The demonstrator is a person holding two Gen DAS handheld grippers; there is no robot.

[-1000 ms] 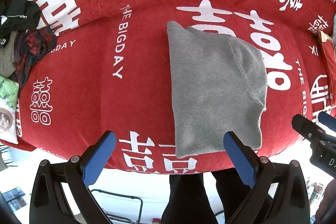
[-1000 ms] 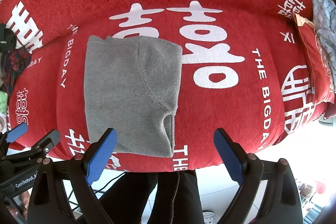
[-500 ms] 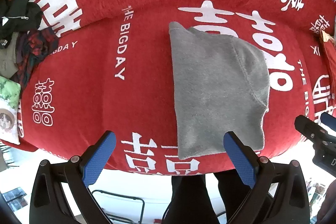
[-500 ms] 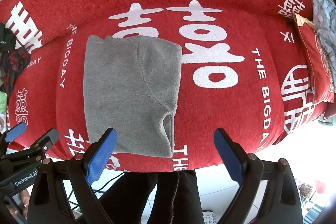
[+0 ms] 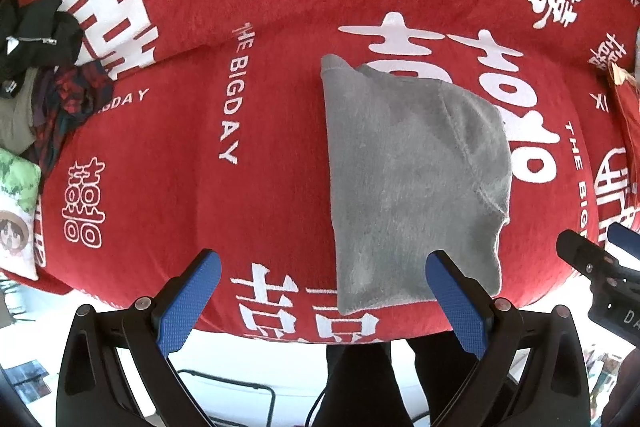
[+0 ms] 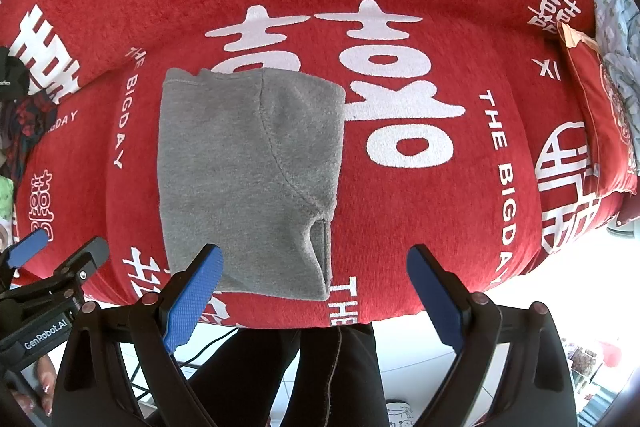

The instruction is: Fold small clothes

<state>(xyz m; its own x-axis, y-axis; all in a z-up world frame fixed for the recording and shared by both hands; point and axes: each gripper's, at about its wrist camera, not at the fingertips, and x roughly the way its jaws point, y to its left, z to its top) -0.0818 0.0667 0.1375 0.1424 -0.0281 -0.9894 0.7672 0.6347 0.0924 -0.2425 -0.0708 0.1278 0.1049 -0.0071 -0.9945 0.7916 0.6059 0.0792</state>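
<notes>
Left hand-held gripper (image 5: 322,301) and right hand-held gripper (image 6: 314,293) hover spread above grey garment (image 6: 248,179)

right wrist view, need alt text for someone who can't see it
A folded grey garment lies flat on a red blanket printed with white characters. The right gripper hangs open above the near edge, holding nothing; the left gripper shows at lower left.

I am holding my left gripper (image 5: 322,301) and right gripper (image 6: 314,293) side by side, both spread wide, gripping nothing.
</notes>
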